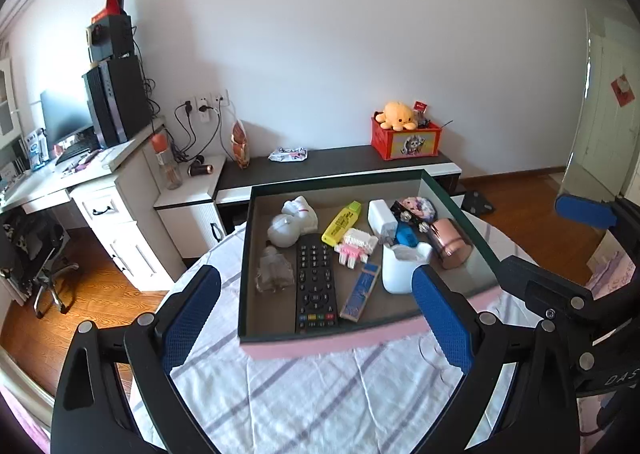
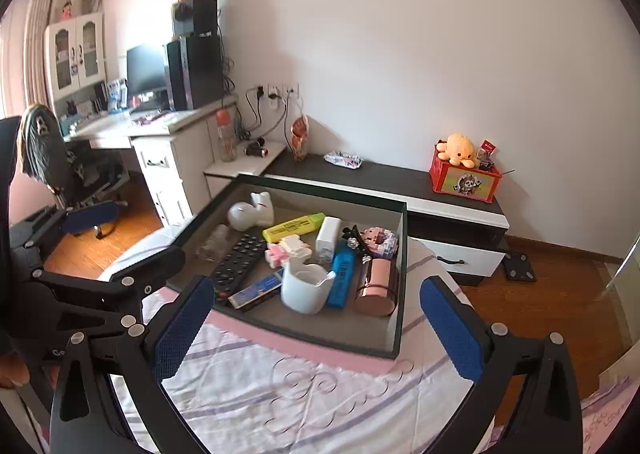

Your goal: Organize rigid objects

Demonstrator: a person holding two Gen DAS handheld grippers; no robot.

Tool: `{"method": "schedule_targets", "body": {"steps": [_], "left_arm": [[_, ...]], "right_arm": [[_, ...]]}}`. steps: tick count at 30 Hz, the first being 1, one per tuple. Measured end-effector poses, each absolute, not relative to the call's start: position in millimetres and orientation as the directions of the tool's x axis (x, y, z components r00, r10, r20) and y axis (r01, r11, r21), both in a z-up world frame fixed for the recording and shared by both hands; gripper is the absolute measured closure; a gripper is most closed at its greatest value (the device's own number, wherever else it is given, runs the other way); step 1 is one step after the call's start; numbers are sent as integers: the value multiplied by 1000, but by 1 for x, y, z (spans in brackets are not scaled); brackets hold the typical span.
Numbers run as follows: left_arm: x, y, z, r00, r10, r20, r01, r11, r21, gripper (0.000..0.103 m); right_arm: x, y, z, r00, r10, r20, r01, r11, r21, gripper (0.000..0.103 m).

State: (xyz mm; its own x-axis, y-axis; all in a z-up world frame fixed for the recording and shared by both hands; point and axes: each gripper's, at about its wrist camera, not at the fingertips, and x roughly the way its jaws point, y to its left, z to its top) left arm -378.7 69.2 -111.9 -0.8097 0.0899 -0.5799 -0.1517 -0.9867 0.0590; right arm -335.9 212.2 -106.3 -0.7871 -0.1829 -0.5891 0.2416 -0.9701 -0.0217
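Left wrist: remote (image 1: 315, 286) lengthwise, tray (image 1: 320, 346) front-to-back

Black tongs (image 1: 316, 318), blue textured pads (image 1: 442, 318)

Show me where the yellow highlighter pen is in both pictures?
Left wrist view: the yellow highlighter lies in the tray's far middle, right of the black remote.
Right wrist view: the highlighter lies near the tray's back, above the remote.
Shared landmark: the white cup at the tray's front.
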Motion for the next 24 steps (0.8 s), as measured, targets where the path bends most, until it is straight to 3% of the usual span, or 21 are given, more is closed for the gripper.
{"method": "schedule_targets", "body": {"steps": [14, 24], "left_arm": [[-272, 64, -74, -888, 37, -459, -104, -987, 122, 5], [-183, 52, -35, -940, 24, -341, -62, -993, 101, 5]], "right_arm": [[-240, 208, -80, -835, -204, -512, 225, -974, 22, 0], [-150, 197, -41, -896, -208, -391, 231, -973, -11, 0]]}}
